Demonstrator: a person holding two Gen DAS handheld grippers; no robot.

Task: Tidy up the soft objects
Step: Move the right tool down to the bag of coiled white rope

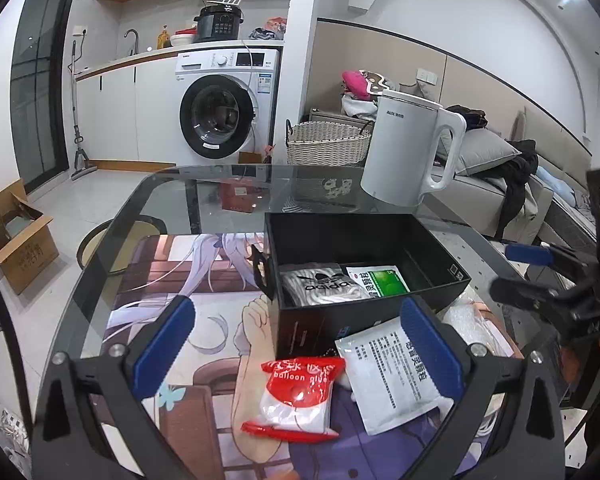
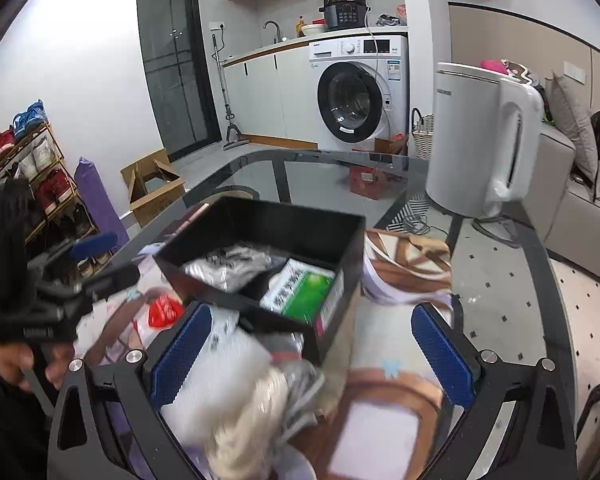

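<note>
**Desk:** What does the frame show, biggest things first?

**Photographer:** A glass table (image 1: 112, 216) carries an illustrated mat (image 1: 204, 280), a white kettle (image 1: 408, 148) at the far edge, and an open black box (image 1: 364, 240) in the middle. Inside the box lie a grey adidas pouch (image 1: 320, 286) and a green-and-white sachet (image 1: 380, 280), side by side.

**Desk:** And what is left outside?

**Photographer:** A white packet (image 1: 392, 376) rests against the box's near wall, with a red balloon-glue bag (image 1: 296, 396) just beside it. In the right wrist view a pale, blurred bundle (image 2: 252, 412) lies in front of the box.

**Desk:** The tongs?

**Photographer:** Both spread wide and empty. The left gripper (image 1: 296, 360) hovers over the red bag and white packet; the right gripper (image 2: 312, 356) hangs over the bundle.

**Desk:** Risks?

**Photographer:** My reading: the two tools work close together and could collide. The slick packets may slip from a pinch near an edge, and a low approach could shove the light box across the mat.
</note>
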